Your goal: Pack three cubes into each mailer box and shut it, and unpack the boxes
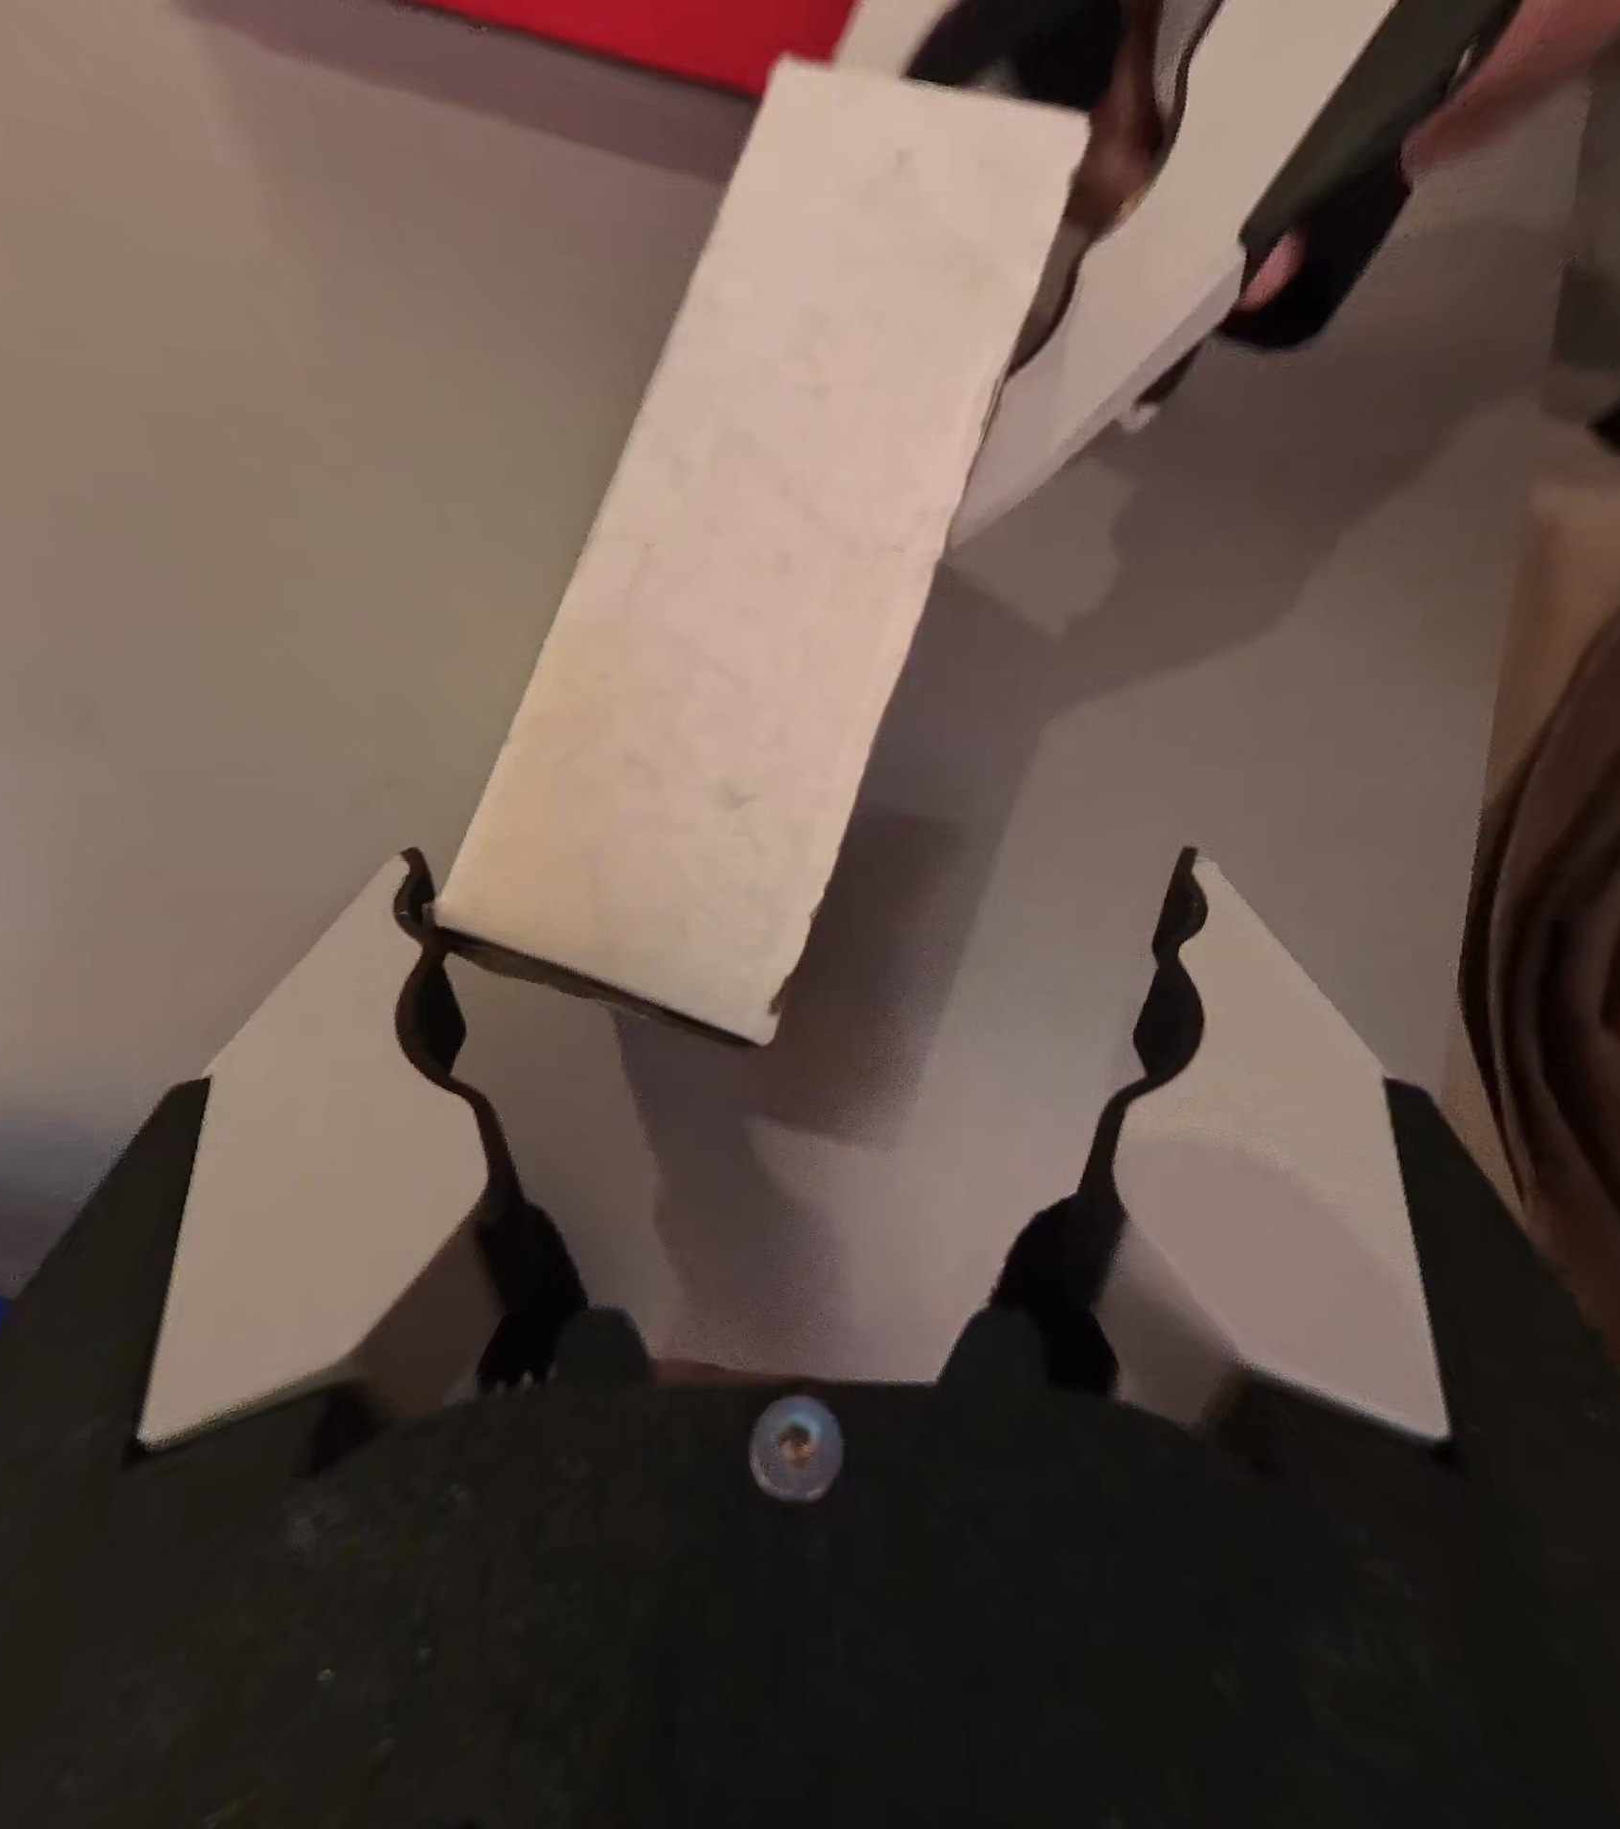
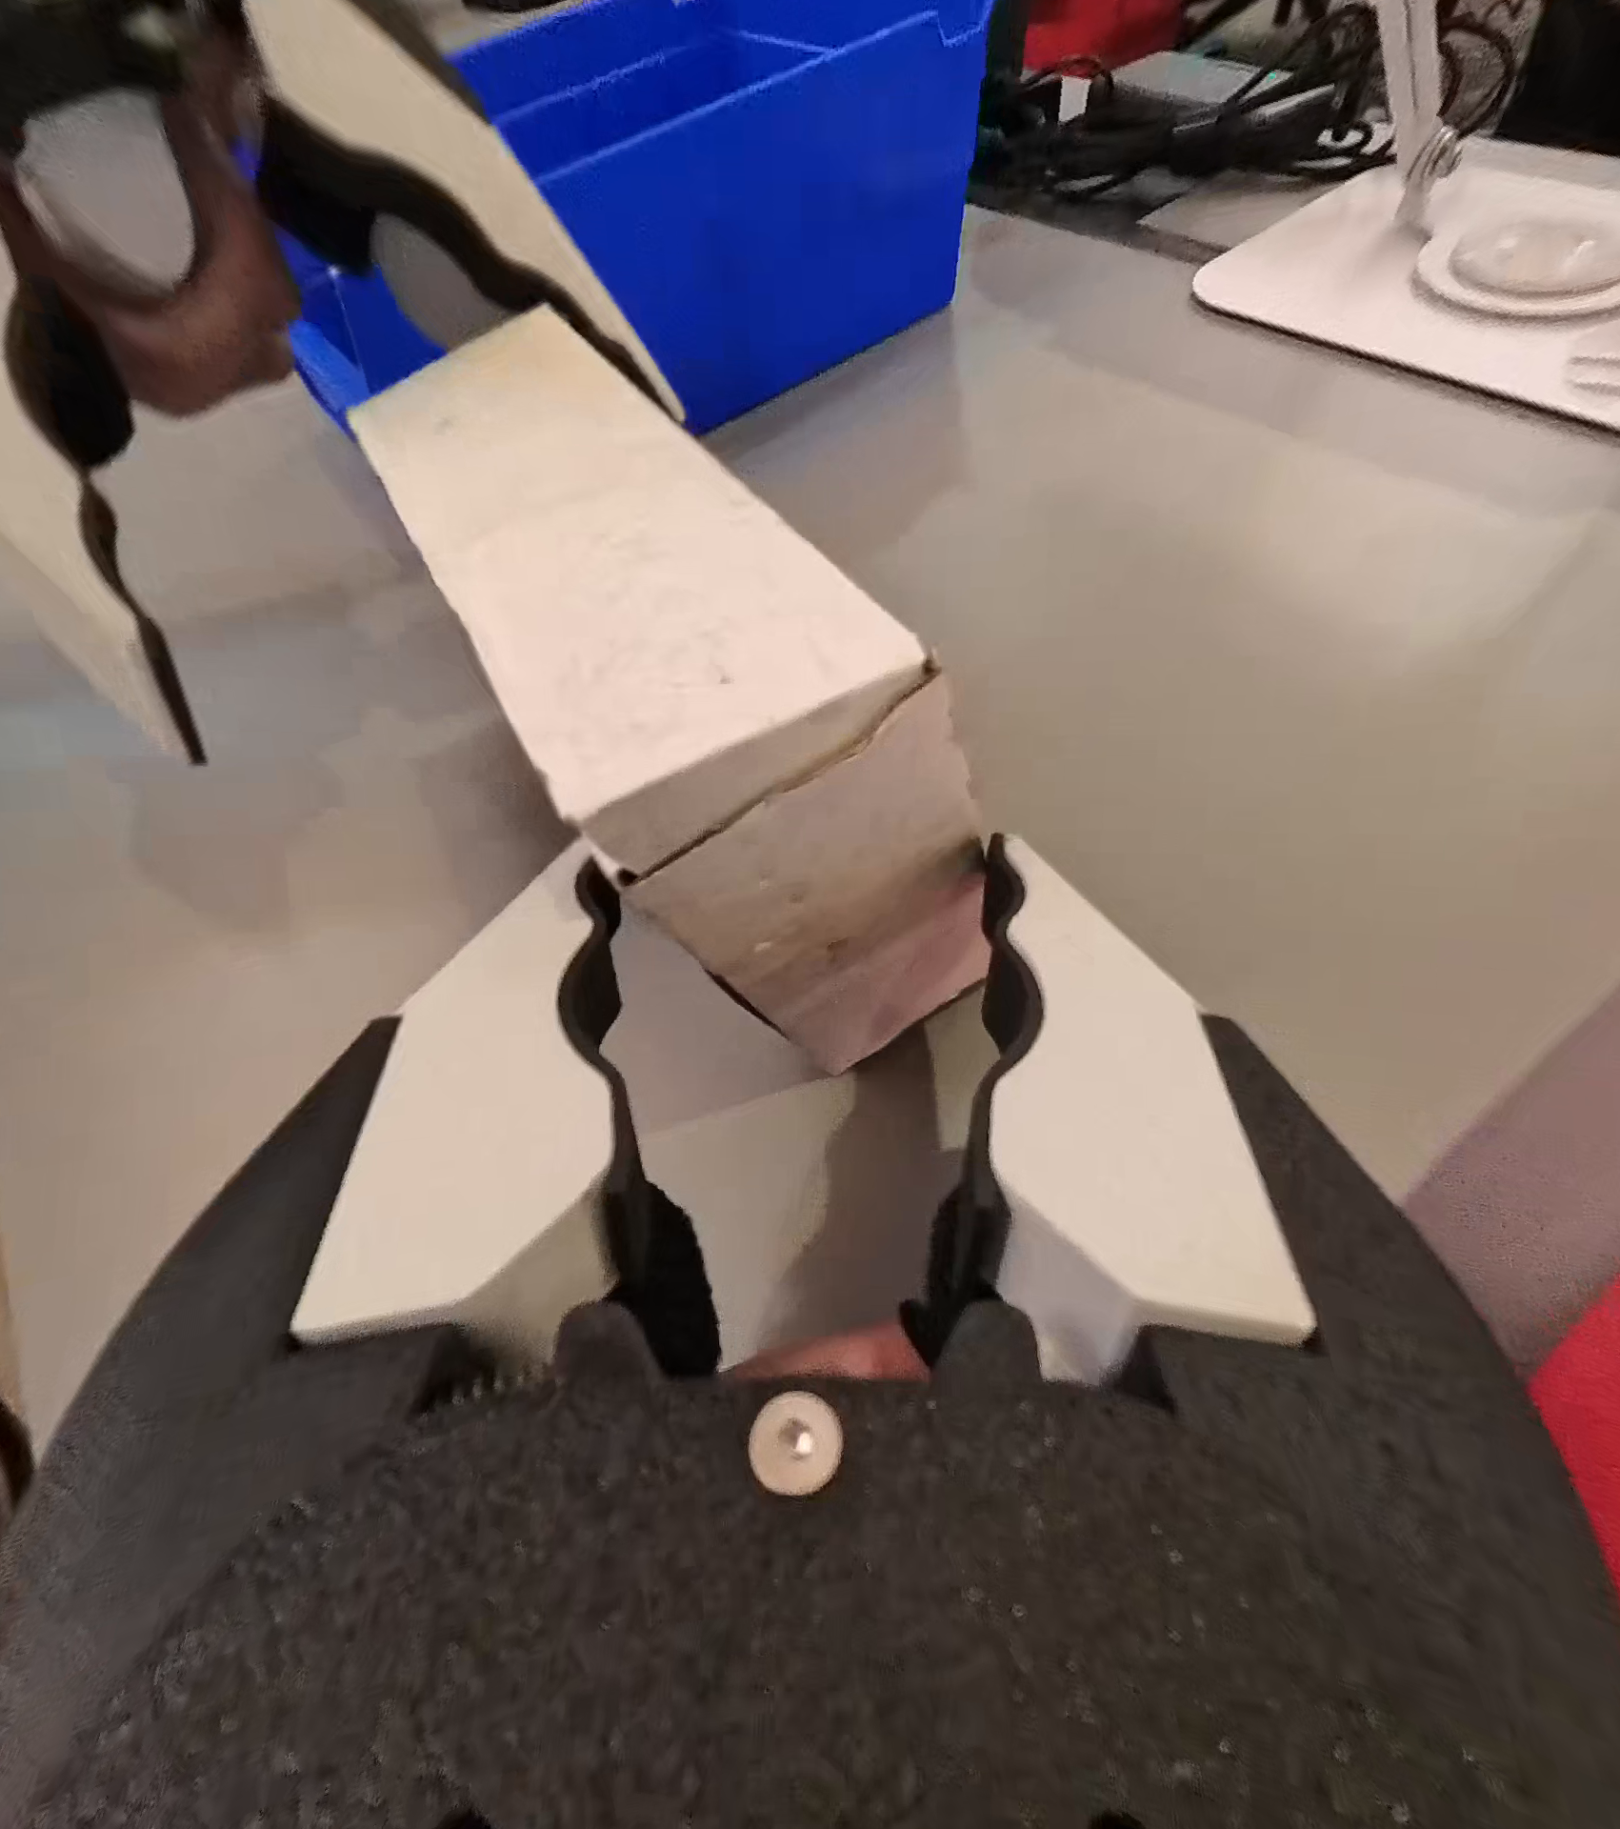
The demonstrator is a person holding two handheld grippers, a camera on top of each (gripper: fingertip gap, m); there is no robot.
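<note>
The white mailer box (image 2: 647,633) is closed and raised off the grey tabletop (image 2: 1231,643), slanting between the two tools. The right hand-held gripper (image 2: 796,891) grasps its near end, both fingertips against the end panel. The left hand-held gripper (image 1: 796,891) is spread wide; only its left fingertip touches the box's other end. No cubes show. A blue bin (image 2: 736,198) stands toward the far edge. Judging by the shut lid, this box looks packed; whether others remain, I cannot tell.
</note>
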